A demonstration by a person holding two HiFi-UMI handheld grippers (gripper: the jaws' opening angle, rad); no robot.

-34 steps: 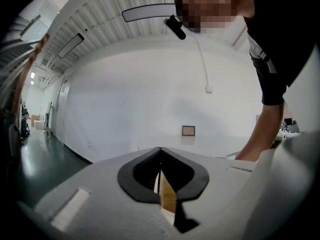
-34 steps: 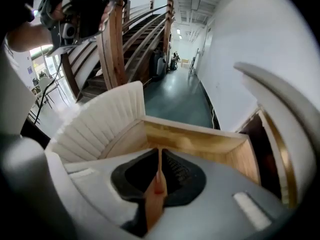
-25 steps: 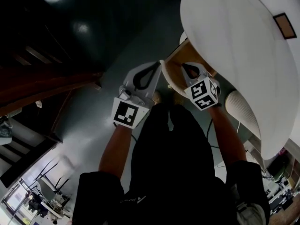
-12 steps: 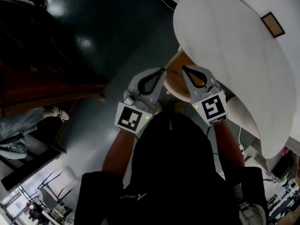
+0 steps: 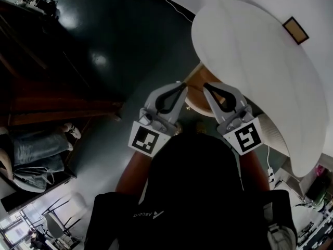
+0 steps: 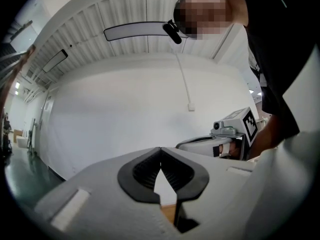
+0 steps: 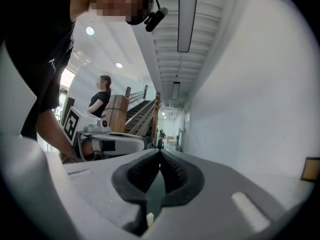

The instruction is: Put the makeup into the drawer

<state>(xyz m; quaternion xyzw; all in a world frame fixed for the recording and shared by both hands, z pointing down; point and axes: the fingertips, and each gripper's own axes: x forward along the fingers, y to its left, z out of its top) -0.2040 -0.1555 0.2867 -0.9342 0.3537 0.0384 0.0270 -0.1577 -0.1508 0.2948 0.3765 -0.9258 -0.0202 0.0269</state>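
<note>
The dark floor lies dim, with a couple of soft glare spots on its sheen, while the white wall beside it is close to blown out. Both gripper views bulge hard at the edges inside a black round border. Long ceiling lamps give even, soft light. Close to the lens, the left gripper looks slightly soft, perhaps out of focus.

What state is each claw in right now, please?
Left claw: closed, holding nothing.
Right claw: closed, holding nothing.
</note>
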